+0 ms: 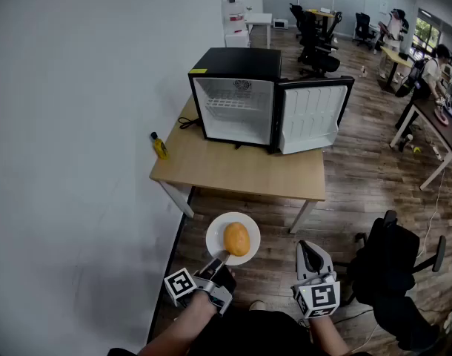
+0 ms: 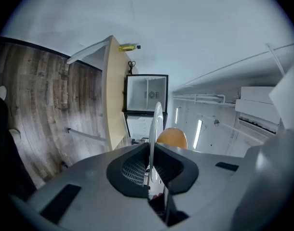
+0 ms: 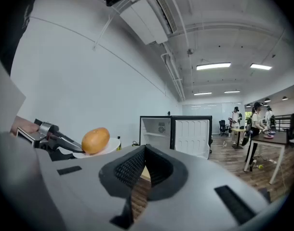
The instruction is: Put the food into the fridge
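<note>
A round orange-brown piece of food (image 1: 236, 239) lies on a white plate (image 1: 217, 232) held out over the wooden floor. My left gripper (image 1: 217, 260) is shut on the plate's near rim. In the left gripper view the plate (image 2: 157, 124) stands edge-on between the jaws, with the food (image 2: 172, 137) to its right. My right gripper (image 1: 309, 254) hangs beside it, shut and empty. Ahead, a black mini fridge (image 1: 237, 95) stands on a wooden table (image 1: 233, 173) with its door (image 1: 311, 113) swung open to the right. The right gripper (image 3: 144, 150) view shows the food (image 3: 95, 140), the plate (image 3: 108, 148) and the fridge (image 3: 159, 134).
A small yellow bottle (image 1: 160, 146) stands at the table's left edge and a black cable (image 1: 187, 122) lies left of the fridge. A black office chair (image 1: 393, 262) is close on my right. A white wall runs along the left. Desks, chairs and people fill the far right.
</note>
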Tool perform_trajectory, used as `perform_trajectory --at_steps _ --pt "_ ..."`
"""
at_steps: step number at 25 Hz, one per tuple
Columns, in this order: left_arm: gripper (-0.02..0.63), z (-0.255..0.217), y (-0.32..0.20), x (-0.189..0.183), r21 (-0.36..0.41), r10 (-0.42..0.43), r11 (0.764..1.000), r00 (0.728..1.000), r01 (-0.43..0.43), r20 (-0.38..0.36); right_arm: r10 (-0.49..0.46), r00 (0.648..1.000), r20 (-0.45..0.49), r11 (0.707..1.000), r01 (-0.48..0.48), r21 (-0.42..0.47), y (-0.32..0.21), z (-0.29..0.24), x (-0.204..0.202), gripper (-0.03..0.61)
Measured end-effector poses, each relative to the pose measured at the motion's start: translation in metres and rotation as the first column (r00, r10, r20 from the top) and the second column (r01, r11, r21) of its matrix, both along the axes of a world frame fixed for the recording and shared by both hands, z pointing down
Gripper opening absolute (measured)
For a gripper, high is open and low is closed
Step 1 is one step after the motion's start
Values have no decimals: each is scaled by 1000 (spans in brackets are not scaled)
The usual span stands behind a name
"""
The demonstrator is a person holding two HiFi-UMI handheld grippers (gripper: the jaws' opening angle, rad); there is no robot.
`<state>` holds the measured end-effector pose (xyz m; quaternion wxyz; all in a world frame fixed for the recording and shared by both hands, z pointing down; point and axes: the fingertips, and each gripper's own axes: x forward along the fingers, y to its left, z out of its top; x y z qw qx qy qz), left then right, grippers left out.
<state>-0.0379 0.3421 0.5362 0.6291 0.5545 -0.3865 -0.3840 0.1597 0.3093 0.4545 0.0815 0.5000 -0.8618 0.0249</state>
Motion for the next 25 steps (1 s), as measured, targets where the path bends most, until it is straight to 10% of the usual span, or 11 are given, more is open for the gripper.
perform_trajectory --at_steps 25 --pt "28 9 -139 -11 28 32 999 999 -32 4 -111 994 -4 992 110 -64 -125 27 -54 60"
